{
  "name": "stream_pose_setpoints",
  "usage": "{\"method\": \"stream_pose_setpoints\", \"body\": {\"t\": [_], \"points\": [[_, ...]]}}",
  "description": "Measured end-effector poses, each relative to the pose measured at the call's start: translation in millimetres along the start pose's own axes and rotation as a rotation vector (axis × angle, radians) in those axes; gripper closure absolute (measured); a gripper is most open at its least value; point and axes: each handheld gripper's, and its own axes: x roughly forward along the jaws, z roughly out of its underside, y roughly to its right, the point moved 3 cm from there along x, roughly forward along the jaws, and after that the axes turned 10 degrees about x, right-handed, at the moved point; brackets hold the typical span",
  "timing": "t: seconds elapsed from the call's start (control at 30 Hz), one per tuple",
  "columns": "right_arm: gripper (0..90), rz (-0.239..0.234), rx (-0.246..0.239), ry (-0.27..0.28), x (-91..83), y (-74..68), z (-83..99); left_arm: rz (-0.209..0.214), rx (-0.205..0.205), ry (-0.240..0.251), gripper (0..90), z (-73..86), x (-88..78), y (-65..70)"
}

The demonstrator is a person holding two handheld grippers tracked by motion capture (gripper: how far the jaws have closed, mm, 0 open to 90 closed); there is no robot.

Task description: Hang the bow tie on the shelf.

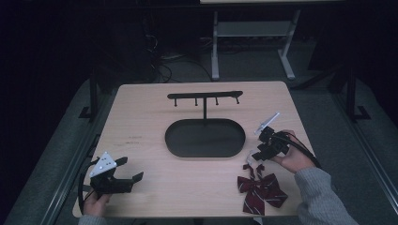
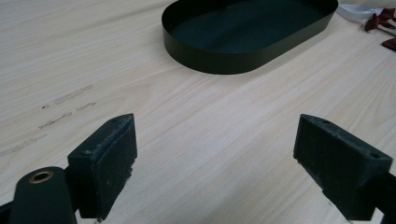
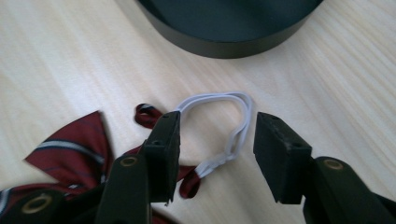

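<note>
Down at the near right of the pale wooden worktop (image 1: 141,122), a dark red striped bow tie (image 1: 261,190) lies flat, with its white elastic loop (image 3: 229,119) curling away toward the black oval tray (image 1: 205,137). The right gripper (image 3: 215,144) is lowered over that loop with its jaws parted: in the right gripper view the elastic runs between them, one jaw standing just beside the strap where it meets the red fabric, the other just outside the loop's far curve. Whether either jaw touches the elastic cannot be told. The tray sits near the worktop's middle, close beyond the loop, and a black post rises from its far rim to a bar with small pegs (image 1: 205,96). The left gripper (image 1: 123,171) rests at the near left corner, well apart from the bow tie, jaws spread wide over bare wood and holding nothing.
</note>
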Motion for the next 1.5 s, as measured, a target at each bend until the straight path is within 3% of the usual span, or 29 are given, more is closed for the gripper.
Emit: {"method": "stream_pose_setpoints", "body": {"t": [0.23,0.73,1.5], "points": [[58.6,0.014,0.042,-0.056,14.6,10.4,-2.5,0.005,0.003,-0.005,13.1,-0.2,0.6,1.1],[70.7,0.073,0.068,-0.113,29.0,13.1,-3.7,0.012,0.010,-0.004,13.1,-0.8,0.9,1.8],[87.3,0.094,0.042,-0.127,36.3,7.4,-6.6,0.011,0.011,-0.003,13.1,-0.9,0.1,2.0]]}}
